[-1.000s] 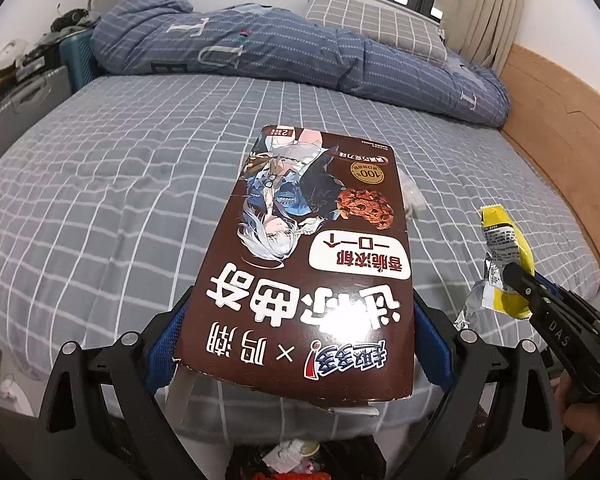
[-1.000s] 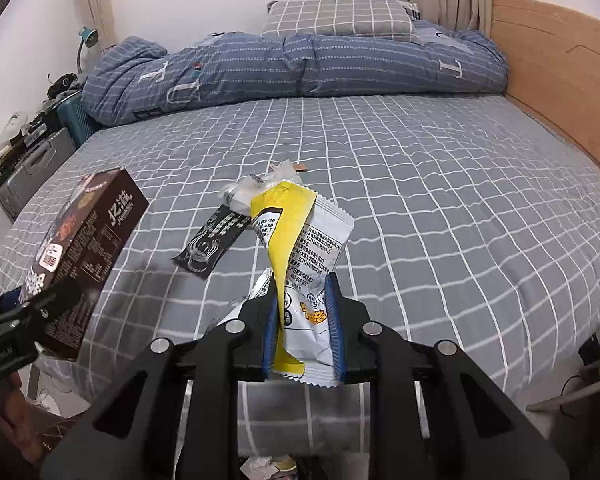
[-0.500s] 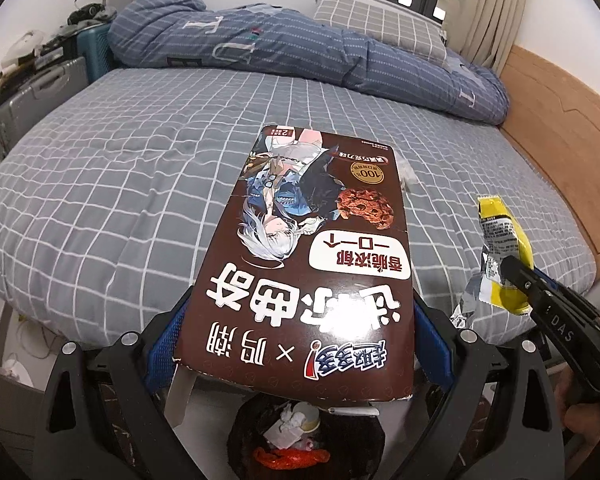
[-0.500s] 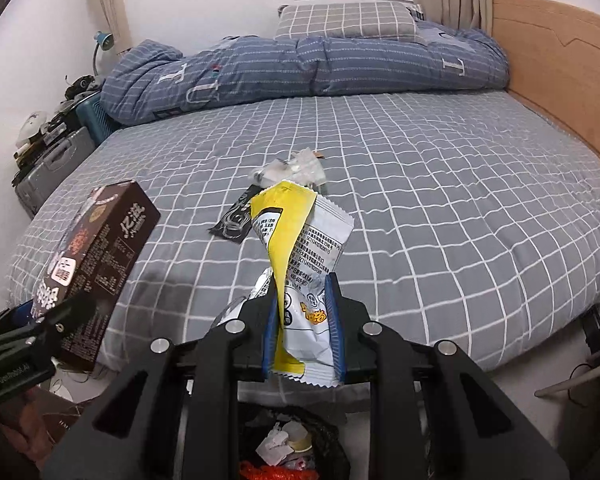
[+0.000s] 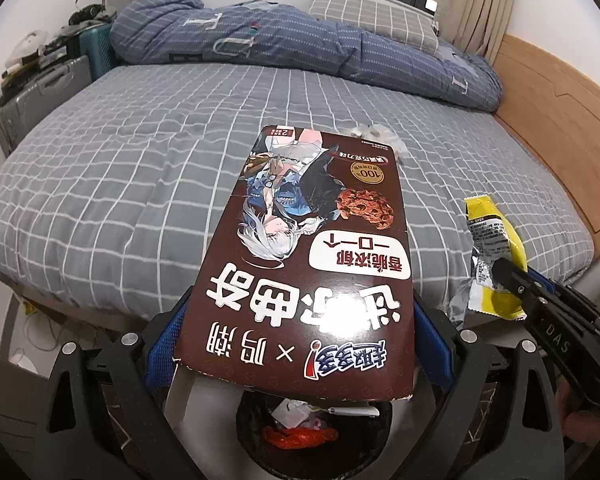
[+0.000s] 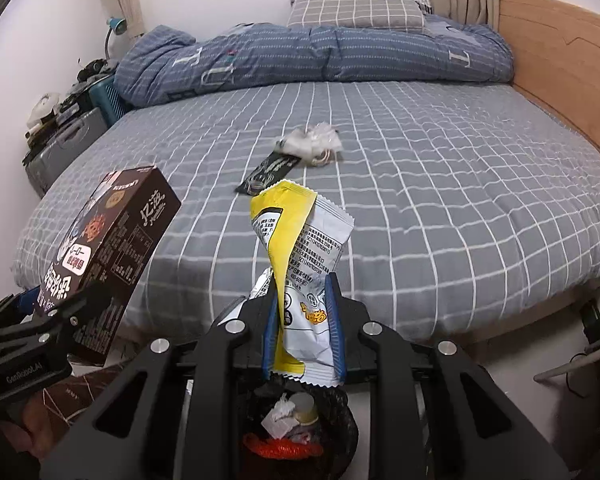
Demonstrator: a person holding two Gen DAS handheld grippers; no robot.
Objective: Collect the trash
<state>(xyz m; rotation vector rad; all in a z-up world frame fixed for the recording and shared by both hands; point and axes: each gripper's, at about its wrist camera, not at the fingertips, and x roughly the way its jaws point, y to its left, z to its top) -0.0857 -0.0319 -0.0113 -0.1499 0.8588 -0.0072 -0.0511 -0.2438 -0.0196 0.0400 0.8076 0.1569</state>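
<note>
My left gripper is shut on a brown cookie box, held flat above a black trash bin on the floor. The box also shows in the right wrist view. My right gripper is shut on a yellow and white snack wrapper, held over the same bin, which holds several scraps. The wrapper also shows in the left wrist view. On the bed lie a black wrapper and a crumpled clear plastic wrapper.
A blue folded duvet and a checked pillow lie at the far end of the bed. A wooden headboard runs along the right. Suitcases and clutter stand at the left. Cables lie on the floor.
Both grippers have pulled back from the bed with their loads. The bed edge has receded and the trash bin has come into fuller view below both grippers.
</note>
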